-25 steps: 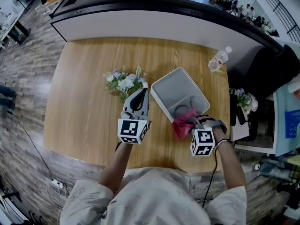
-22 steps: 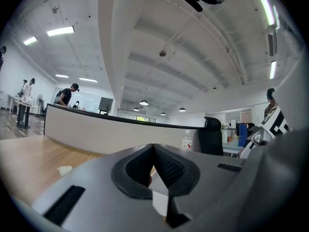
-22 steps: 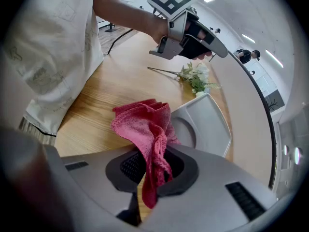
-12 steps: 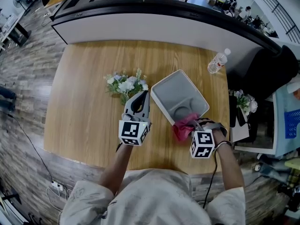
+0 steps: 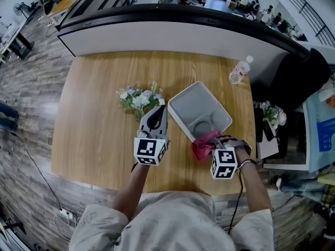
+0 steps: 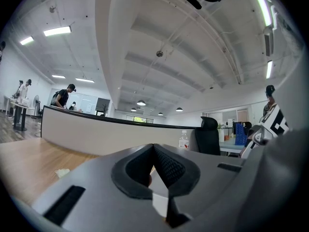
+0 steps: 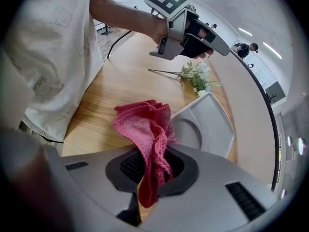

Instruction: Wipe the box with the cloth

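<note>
1. Red terry cloth (image 7: 145, 124) is pinched between the jaws of the right gripper (image 7: 152, 170), with its loose bulk bunched ahead of them.
2. In the head view the cloth rests on the 6 o'clock corner of the pale grey shallow plastic box (image 5: 196, 104). The box has a round hollow and sits corner-on on the light wooden table (image 5: 94, 129), toward 3 o'clock of the table's middle.
3. The left gripper (image 6: 153, 166) has its jaws pressed together on nothing. It hangs at the box's 9 o'clock, apart from the box.
4. A bunch of white artificial flowers (image 5: 137, 97) lies at the box's 10 o'clock. A clear plastic bottle (image 5: 238, 71) stands at its 1 o'clock, by the table edge.
5. Wiping seems under way at the near corner only. The floor and rim toward 12 o'clock appear left to do, though no mark shows which parts are already wiped.
</note>
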Demonstrator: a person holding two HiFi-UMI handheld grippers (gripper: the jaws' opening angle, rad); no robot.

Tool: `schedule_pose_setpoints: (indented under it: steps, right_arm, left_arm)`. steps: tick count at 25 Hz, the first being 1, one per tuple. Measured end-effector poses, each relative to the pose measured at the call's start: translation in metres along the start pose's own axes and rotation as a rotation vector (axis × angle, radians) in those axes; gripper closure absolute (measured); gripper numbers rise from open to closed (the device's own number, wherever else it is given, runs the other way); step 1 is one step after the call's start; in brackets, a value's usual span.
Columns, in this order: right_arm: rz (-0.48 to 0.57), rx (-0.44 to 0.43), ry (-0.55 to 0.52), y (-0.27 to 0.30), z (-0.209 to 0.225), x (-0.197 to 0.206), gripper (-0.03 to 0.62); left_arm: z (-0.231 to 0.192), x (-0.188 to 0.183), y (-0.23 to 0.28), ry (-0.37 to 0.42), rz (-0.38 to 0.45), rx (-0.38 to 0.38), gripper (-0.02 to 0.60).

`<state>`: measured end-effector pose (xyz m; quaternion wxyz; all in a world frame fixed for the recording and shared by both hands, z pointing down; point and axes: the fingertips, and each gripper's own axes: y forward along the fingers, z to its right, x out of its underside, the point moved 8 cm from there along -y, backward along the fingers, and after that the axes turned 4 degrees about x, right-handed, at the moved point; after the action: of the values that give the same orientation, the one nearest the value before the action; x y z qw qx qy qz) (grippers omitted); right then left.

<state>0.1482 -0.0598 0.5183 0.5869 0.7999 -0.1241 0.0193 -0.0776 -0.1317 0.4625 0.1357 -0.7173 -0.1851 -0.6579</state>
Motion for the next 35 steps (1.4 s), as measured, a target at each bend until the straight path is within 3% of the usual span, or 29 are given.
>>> schedule_pose_setpoints:
  steps: [9, 35]
  right_arm:
    - [0.049, 0.022, 0.131, -0.009, -0.013, -0.007, 0.543]
    - [0.038, -0.010, 0.447, -0.032, -0.069, -0.017, 0.542]
  left_arm:
    - [0.010, -0.001, -0.006, 0.020, -0.010, 0.046, 0.572]
    - [0.031, 0.005, -0.036, 0.028, -0.042, 0.169, 0.572]
